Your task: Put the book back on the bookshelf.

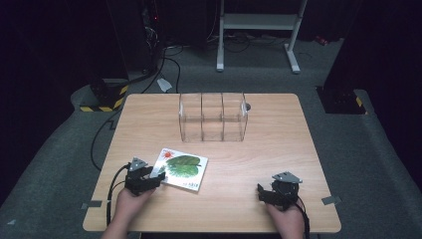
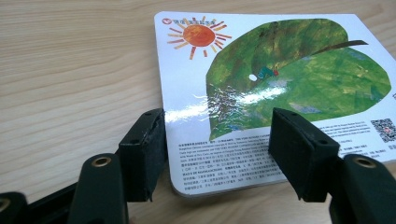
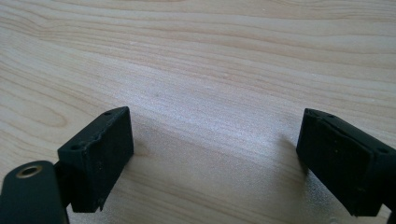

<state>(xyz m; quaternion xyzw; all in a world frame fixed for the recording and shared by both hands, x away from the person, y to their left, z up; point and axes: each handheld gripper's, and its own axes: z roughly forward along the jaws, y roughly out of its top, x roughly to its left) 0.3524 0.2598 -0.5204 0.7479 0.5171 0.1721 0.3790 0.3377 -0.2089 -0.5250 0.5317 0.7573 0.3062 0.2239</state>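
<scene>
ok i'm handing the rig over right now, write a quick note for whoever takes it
Left gripper: jaws open, poised at the near corner of the book, one jaw beside its left edge, the other over the cover; not yet pinching it.
Right gripper: open, nothing between the jaws, resting over bare table at the near right.
Book: flat on the table, back cover up, near left in the high view.
Clear rack: upright at the far middle, slots look empty.
Done: approach to the book.
Left: likely grip the book, lift it and slot it into the rack.
</scene>
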